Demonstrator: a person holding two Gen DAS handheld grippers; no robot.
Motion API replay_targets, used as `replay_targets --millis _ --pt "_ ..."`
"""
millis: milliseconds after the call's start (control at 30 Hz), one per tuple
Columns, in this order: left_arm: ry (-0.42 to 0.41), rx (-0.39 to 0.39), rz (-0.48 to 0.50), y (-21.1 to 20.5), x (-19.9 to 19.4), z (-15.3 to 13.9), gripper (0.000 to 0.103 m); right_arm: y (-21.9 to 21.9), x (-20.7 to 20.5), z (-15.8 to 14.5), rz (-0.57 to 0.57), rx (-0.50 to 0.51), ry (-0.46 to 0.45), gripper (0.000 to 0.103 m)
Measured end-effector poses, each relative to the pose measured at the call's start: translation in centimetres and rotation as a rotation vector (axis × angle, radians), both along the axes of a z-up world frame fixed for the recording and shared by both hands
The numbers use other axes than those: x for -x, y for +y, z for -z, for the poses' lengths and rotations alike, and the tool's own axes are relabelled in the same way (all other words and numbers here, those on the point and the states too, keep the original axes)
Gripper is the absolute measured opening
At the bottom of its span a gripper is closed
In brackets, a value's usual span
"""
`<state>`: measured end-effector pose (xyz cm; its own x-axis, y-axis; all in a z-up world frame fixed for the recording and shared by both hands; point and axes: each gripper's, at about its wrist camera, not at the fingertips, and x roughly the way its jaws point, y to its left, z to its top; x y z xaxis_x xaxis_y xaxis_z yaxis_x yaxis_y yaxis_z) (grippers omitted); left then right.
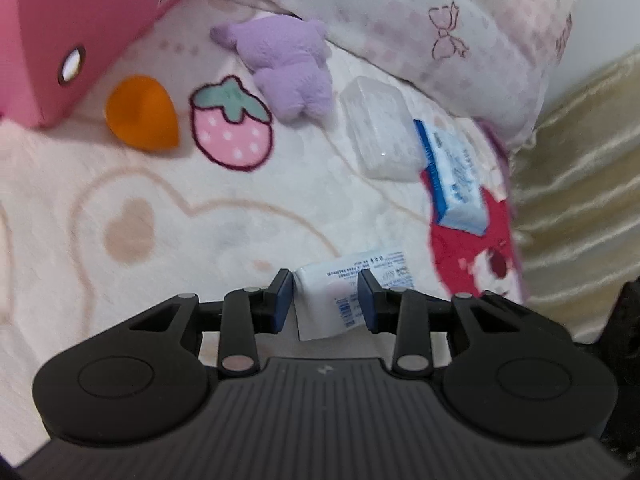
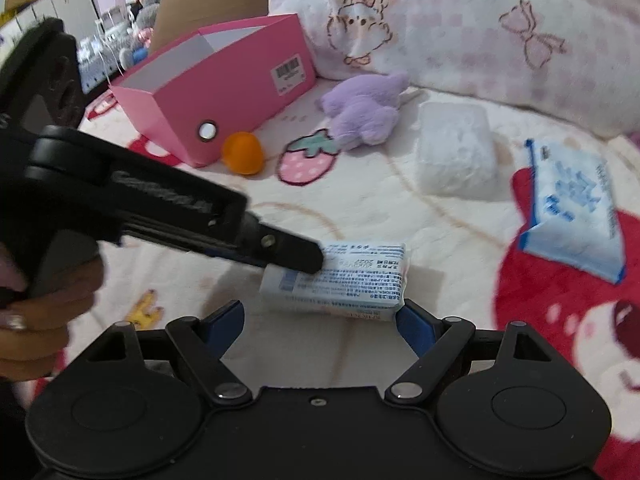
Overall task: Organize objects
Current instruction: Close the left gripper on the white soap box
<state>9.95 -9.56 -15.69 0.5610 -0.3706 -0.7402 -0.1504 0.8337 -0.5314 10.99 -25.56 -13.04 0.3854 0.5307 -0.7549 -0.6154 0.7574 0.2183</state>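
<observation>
Left wrist: left gripper fingers are clamping a tissue pack over the bed blanket; pink box sitting at 11 o'clock.
Right wrist: right gripper fingers are standing apart, tissue pack lying between them.

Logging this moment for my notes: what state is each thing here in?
Left gripper: shut on the small tissue pack.
Small tissue pack: held at one end by the left gripper.
Right gripper: open, empty, beside the pack.
Pink box: open on top, nothing visible inside.
Blue tissue pack: lying on the blanket.
Purple plush: lying on its side.
</observation>
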Motion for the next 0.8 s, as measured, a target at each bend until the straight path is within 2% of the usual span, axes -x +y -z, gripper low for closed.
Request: replay_targets --millis 67,267,367,600,800 --pt "0.018 -0.029 0.011 0.2 0.2 0.1 0.036 0.4 0.6 0.1 0.021 0.003 -0.022 0.087" --pt "0.029 -0.018 0.000 0.4 1.1 0.5 0.034 0.9 0.8 1.0 0.062 0.058 -0.092 0.086" --pt "0.021 0.006 0.000 0.2 1.2 0.7 0.026 0.9 0.7 1.2 0.050 0.069 -0.097 0.086" --pt "0.008 0.017 -0.013 -0.2 1.4 0.9 0.025 1.0 1.1 1.6 0.078 0.045 -0.093 0.084" --pt "0.002 -0.014 0.000 -0.6 1.4 0.5 0.025 2.1 1.7 1.8 0.136 0.086 -0.123 0.084"
